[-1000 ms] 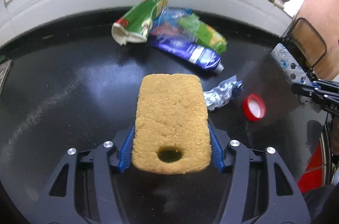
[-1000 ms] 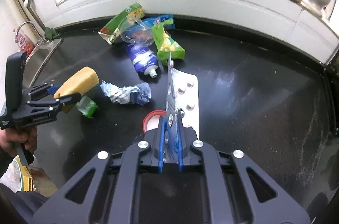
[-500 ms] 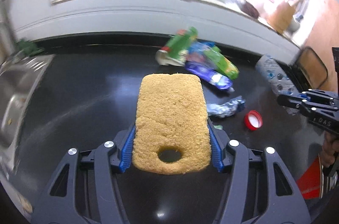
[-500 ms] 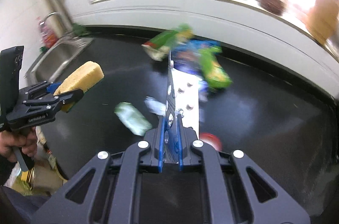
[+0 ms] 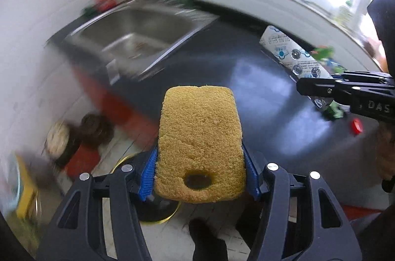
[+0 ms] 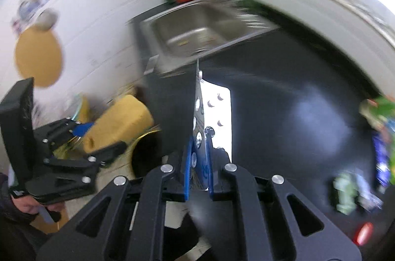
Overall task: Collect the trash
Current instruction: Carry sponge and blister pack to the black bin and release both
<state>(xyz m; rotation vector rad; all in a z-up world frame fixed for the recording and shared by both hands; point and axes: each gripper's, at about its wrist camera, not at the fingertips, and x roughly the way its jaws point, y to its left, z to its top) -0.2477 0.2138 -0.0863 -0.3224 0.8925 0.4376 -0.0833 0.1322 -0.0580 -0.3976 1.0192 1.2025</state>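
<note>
My left gripper (image 5: 200, 174) is shut on a yellow sponge (image 5: 200, 137) and holds it out past the front edge of the black counter (image 5: 246, 78), above a dark bin with a yellow rim (image 5: 158, 209) on the floor. My right gripper (image 6: 198, 162) is shut on a silver pill blister pack (image 6: 214, 118) held upright over the counter's front edge. The sponge (image 6: 118, 122) and the left gripper (image 6: 81, 145) show at the left of the right wrist view, with the bin (image 6: 145, 157) below. The blister pack (image 5: 293, 58) shows in the left wrist view.
A steel sink (image 5: 138, 31) is set in the counter's left end. Several wrappers (image 6: 380, 118), a crumpled green piece (image 6: 345, 192) and a red cap (image 6: 363, 233) lie on the counter at right. Jars and boxes (image 5: 74, 142) stand on the tiled floor.
Both grippers have swung left and back from the trash pile toward the counter's edge and the floor bin. Each still holds its item. The sink has come into view.
</note>
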